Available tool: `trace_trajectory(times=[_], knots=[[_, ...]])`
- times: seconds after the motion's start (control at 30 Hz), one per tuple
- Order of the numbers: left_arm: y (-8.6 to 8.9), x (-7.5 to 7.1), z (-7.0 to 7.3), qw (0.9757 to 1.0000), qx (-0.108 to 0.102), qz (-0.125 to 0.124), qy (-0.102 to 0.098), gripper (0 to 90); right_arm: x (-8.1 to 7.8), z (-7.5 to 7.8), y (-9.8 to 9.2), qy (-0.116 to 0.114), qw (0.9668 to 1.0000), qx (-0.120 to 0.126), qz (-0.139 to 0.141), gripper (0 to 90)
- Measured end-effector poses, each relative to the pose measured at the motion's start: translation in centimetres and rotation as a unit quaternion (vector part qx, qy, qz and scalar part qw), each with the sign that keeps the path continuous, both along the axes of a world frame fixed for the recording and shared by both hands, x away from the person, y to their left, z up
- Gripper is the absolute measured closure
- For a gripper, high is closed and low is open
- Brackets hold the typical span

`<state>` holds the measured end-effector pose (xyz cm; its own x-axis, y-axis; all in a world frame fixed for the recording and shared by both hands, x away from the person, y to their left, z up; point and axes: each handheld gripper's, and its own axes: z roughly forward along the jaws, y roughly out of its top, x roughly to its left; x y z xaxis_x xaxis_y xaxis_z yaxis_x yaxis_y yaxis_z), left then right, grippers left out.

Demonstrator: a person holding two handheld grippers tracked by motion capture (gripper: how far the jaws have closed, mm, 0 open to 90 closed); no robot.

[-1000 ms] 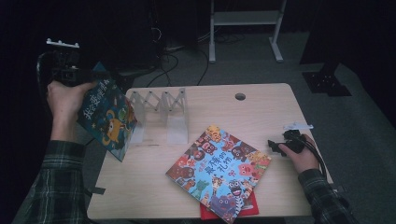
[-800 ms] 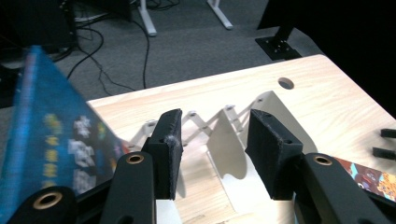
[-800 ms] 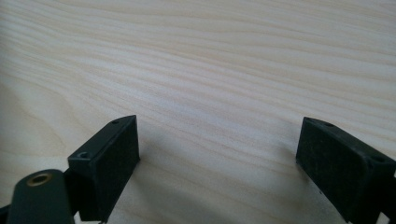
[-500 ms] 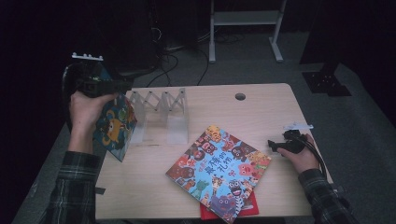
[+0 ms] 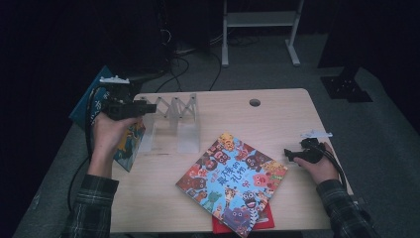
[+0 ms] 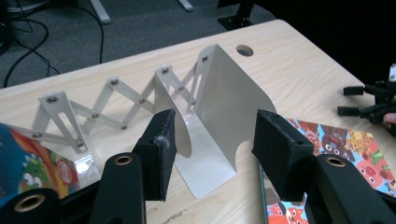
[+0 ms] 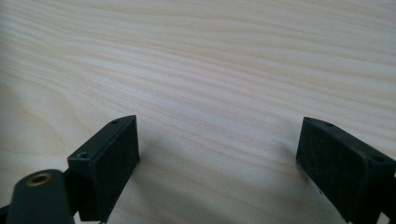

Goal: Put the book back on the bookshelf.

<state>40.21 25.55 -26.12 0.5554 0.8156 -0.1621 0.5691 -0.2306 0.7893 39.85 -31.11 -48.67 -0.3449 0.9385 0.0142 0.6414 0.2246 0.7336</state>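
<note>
The blue picture book leans in the expanding white bookend rack at the frame's left. Your left gripper has just been opening, nothing between its pads. Your right gripper rests released at right.

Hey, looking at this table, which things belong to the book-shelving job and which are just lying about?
Part of the job:
- expanding white book rack
- picture book standing at the rack's left end
- left gripper, jaws open, nothing between them
- colourful book flat on the table
- red book under it

Just lying about:
- right gripper, open, resting on the table
- floor cables
</note>
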Motion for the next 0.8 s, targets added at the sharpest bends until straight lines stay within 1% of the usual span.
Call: trace_trajectory(times=[0.07,0.1,0.17,0.3,0.33,0.37,0.43,0.5,0.53,0.57,0.6,0.63,0.67,0.7,0.73,0.77,0.8], knots=[[-0.1,-0.1,-0.2,1.0000,0.001,-0.003,0.001,47.6,0.0,0.0,0.0,0.000,1.0000,0.000,0.000,12.0],[-0.3,-0.3,-0.7,1.0000,0.003,-0.002,0.002,47.6,0.0,0.0,0.0,0.000,1.0000,0.000,0.000,12.0],[-0.3,-0.4,-0.9,1.0000,0.003,-0.004,0.002,47.6,0.0,0.0,0.0,0.000,1.0000,0.000,0.000,12.0],[-0.8,-0.9,-2.1,0.9998,0.015,-0.010,0.007,47.7,0.0,0.0,0.0,0.000,1.0000,0.000,0.000,12.0],[-0.8,-0.9,-2.1,0.9998,0.015,-0.010,0.007,47.7,0.0,0.0,0.0,0.000,1.0000,0.000,0.000,12.0],[-0.9,-0.9,-2.3,0.9997,0.019,-0.013,0.008,47.7,0.0,0.0,0.0,0.000,1.0000,0.000,0.000,12.0],[-1.1,-1.1,-2.8,0.9997,0.020,-0.016,0.008,47.7,0.0,0.0,0.0,0.000,1.0000,0.000,0.000,12.0],[-1.4,-1.4,-3.6,0.9995,0.025,-0.018,0.010,47.7,0.0,0.0,0.0,0.000,1.0000,0.000,0.000,12.0],[-1.4,-1.4,-3.6,0.9995,0.025,-0.018,0.010,47.7,0.0,0.0,0.0,0.000,1.0000,0.000,0.000,12.0],[-1.5,-1.6,-4.2,0.9993,0.027,-0.022,0.012,47.7,0.0,0.0,0.0,0.000,1.0000,0.000,0.000,12.4],[-1.5,-1.6,-4.2,0.9993,0.027,-0.022,0.012,47.8,-0.1,0.0,0.0,0.000,1.0000,0.000,0.001,12.9],[-1.7,-1.8,-4.8,0.9990,0.030,-0.027,0.017,48.2,-0.1,0.0,0.0,0.000,1.0000,0.000,0.002,13.5],[-1.7,-1.8,-4.8,0.9990,0.030,-0.027,0.017,48.2,-0.1,0.0,0.0,0.000,1.0000,0.000,0.002,13.5],[-1.9,-1.9,-5.5,0.9987,0.035,-0.031,0.021,48.2,-0.2,0.0,-0.1,-0.003,1.0000,0.002,0.003,15.4],[-1.9,-1.9,-5.5,0.9987,0.035,-0.031,0.021,48.2,-0.2,0.0,-0.1,-0.003,1.0000,0.002,0.003,15.4],[-2.1,-2.1,-6.1,0.9984,0.037,-0.036,0.024,48.2,-0.4,0.1,-0.1,-0.005,1.0000,0.002,0.004,18.8],[-2.2,-2.2,-6.4,0.9983,0.038,-0.038,0.023,48.2,-0.5,0.1,-0.1,-0.006,1.0000,0.003,0.005,20.3]])
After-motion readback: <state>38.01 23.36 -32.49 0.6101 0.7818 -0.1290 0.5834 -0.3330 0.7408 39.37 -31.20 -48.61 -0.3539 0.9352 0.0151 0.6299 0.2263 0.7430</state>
